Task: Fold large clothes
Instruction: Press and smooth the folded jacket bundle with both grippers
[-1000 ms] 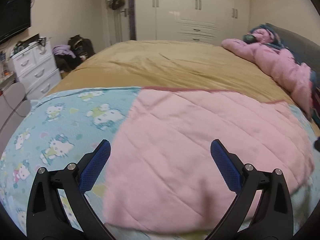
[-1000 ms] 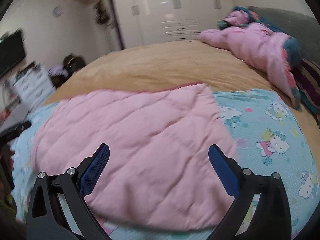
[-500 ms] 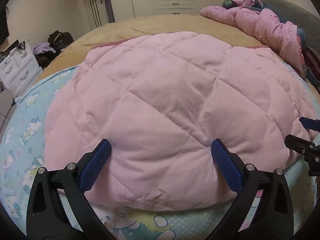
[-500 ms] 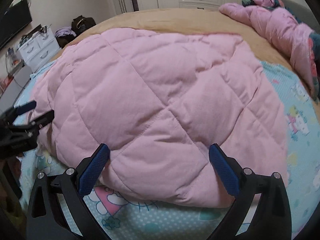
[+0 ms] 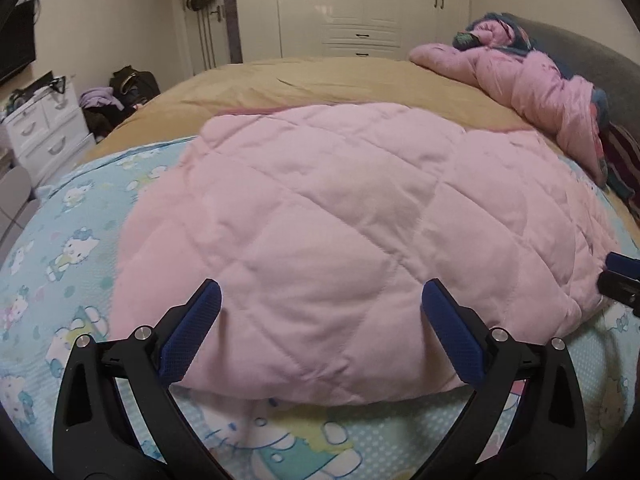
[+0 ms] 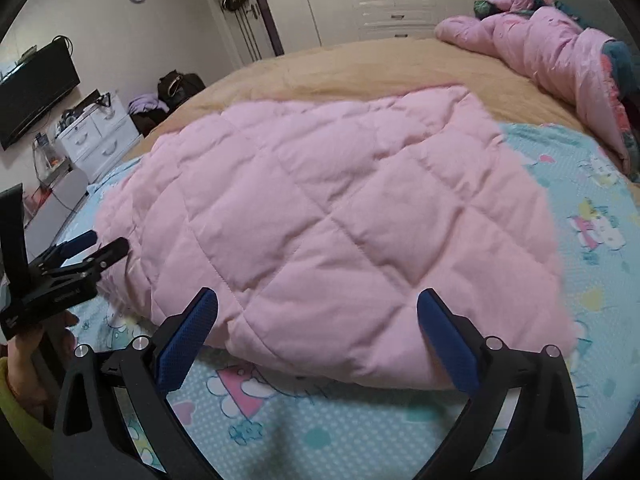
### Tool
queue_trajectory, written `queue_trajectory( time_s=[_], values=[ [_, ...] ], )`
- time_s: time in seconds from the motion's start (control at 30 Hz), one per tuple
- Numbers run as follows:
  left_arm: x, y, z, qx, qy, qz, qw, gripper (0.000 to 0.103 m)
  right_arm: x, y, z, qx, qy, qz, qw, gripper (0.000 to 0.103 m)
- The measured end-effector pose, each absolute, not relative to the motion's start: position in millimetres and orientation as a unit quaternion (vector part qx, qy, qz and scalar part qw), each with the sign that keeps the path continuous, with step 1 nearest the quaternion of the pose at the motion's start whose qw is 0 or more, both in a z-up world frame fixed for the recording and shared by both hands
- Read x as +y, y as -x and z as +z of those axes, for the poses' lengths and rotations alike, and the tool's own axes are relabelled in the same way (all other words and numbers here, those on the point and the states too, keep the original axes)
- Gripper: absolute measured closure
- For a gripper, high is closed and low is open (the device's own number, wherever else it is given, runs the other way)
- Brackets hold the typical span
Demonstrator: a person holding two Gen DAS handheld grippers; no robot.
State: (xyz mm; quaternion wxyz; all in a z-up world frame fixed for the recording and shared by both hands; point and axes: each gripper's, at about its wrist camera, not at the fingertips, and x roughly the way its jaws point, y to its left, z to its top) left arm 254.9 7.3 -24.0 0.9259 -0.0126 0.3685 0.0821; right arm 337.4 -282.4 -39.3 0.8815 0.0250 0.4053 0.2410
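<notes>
A pink quilted padded cloth (image 5: 352,240) lies spread on the light-blue cartoon-print sheet (image 5: 64,248); it also fills the right wrist view (image 6: 328,232). My left gripper (image 5: 320,320) is open and empty, just above the cloth's near edge. My right gripper (image 6: 318,324) is open and empty at the near edge, further right. The left gripper also shows at the left of the right wrist view (image 6: 102,242). A tip of the right gripper shows at the right edge of the left wrist view (image 5: 622,276).
A tan bedspread (image 5: 320,80) covers the far half of the bed. A crumpled pink duvet (image 5: 540,88) lies at the far right by the headboard. White drawers (image 5: 40,128) and bags (image 5: 128,84) stand left of the bed. Wardrobes (image 5: 360,8) line the back wall.
Both grippers have pulled back and risen a little from the pink cloth, so more printed sheet shows below its near edge. A second ago they were further off. Both stay open.
</notes>
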Motion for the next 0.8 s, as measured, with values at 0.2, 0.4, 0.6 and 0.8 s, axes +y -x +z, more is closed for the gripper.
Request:
queue_trajectory(
  time_s=[0.2, 0.4, 0.6, 0.8],
  values=[
    [22, -242, -13, 0.361, 0.021, 0.097, 0.927, 0.008, -311, -328, -26, 0.391, -0.032, 0.220, 0.893, 0.004],
    [44, -233, -6, 0.355, 0.028, 0.121, 0.927, 0.008, -330, -326, -19, 0.380, -0.049, 0.204, 0.901, 0.004],
    [61, -224, -3, 0.350, 0.042, 0.133, 0.926, 0.008, -332, -323, -14, 0.375, -0.049, 0.200, 0.904, 0.004],
    [80, -224, -5, 0.354, 0.055, 0.150, 0.921, 0.008, -314, -326, -10, 0.373, -0.037, 0.214, 0.902, 0.004]
  ],
)
